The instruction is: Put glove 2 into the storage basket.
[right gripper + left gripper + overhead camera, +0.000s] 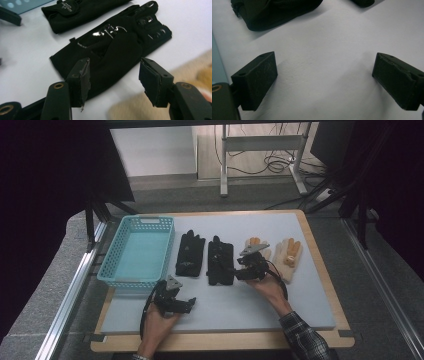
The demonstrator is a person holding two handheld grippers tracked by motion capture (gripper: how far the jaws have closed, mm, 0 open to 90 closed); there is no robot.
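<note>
Black glove (112, 50) between parted jaws of right tool (113, 80), ungripped.

Black gloves (206, 256); turquoise basket (138, 251); tan gloves (280, 254)

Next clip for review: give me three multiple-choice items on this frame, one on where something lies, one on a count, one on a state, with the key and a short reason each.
1. Where is the basket?
A. At the left of the mat, beside the black gloves
B. At the right edge of the mat
C. On top of the tan gloves

2. How many gloves lie on the mat?
A. Two
B. Four
C. Six

3. How does the right gripper stand?
A. Shut on a tan glove
B. Open over the nearer black glove
C. Shut inside the basket

Key:
1 A, the turquoise basket sits left of the farther black glove.
2 B, two black and two tan gloves lie in a row.
3 B, its fingers stand apart above the black cloth, gripping nothing.
</note>
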